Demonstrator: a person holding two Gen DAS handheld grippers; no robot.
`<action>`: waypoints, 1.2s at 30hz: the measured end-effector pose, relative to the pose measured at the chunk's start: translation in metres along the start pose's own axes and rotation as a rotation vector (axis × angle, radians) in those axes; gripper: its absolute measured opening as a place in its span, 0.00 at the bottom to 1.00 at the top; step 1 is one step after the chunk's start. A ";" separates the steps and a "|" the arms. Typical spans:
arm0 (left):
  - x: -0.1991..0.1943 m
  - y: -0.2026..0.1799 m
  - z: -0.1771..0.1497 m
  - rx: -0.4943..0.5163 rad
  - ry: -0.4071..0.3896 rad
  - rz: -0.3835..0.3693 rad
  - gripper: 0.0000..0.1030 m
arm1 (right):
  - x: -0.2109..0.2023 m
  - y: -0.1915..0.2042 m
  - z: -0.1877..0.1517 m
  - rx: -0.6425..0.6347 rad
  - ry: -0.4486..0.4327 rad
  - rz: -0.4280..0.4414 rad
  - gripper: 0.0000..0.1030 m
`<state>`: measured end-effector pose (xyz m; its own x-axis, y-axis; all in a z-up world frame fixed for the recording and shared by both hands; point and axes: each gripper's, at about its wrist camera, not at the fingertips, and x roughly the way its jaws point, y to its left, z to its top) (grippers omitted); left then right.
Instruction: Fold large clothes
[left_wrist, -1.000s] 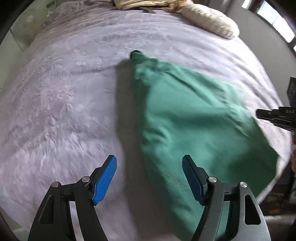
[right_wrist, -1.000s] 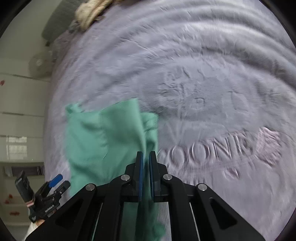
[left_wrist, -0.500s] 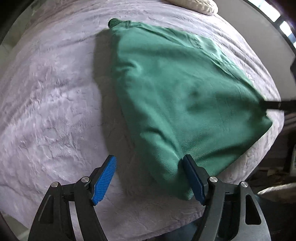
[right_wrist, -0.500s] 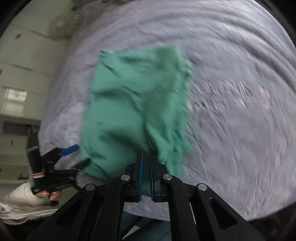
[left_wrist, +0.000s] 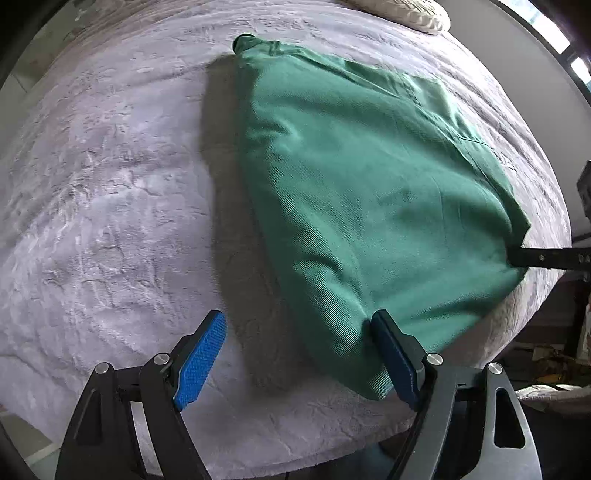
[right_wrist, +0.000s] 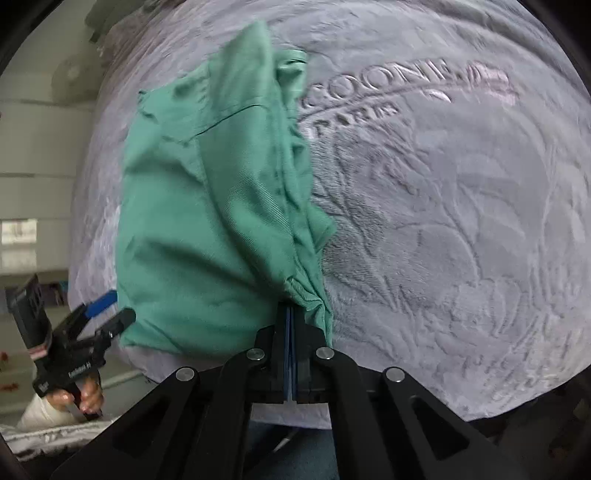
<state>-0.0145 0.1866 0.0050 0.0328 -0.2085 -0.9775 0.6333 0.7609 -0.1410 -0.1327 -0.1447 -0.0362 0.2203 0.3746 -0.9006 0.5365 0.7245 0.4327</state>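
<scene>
A large green garment (left_wrist: 369, 192) lies folded on a pale lilac plush blanket (left_wrist: 110, 184) that covers a bed. My left gripper (left_wrist: 295, 354) is open, its blue pads on either side of the garment's near corner, with the right pad touching the cloth edge. My right gripper (right_wrist: 291, 314) is shut on a bunched corner of the green garment (right_wrist: 207, 206) and holds it a little raised near the bed's edge. In the left wrist view the right gripper's black finger (left_wrist: 546, 258) shows at the garment's far right corner.
A cream knitted pillow (left_wrist: 406, 14) lies at the head of the bed. The blanket has embossed lettering (right_wrist: 388, 96) to the right of the garment. The bed's edge runs just below both grippers, with floor clutter (left_wrist: 546, 369) beyond. The left gripper also shows in the right wrist view (right_wrist: 107, 314).
The right gripper has pulled the garment's corner back toward the bed edge, spreading it flatter. The left gripper has come closer to the garment's near corner, still open.
</scene>
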 end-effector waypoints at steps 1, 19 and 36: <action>-0.002 0.001 0.001 -0.003 0.001 0.007 0.79 | -0.003 0.002 0.000 -0.001 0.001 0.002 0.00; -0.033 0.017 0.018 -0.097 -0.002 0.124 0.79 | -0.034 0.058 0.008 -0.038 -0.053 0.027 0.03; -0.051 0.005 0.039 -0.144 -0.023 0.169 1.00 | -0.056 0.097 0.036 -0.089 -0.147 -0.229 0.81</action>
<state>0.0171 0.1771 0.0602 0.1480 -0.0833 -0.9855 0.5001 0.8660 0.0019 -0.0633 -0.1164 0.0550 0.2211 0.1117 -0.9688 0.5142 0.8308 0.2132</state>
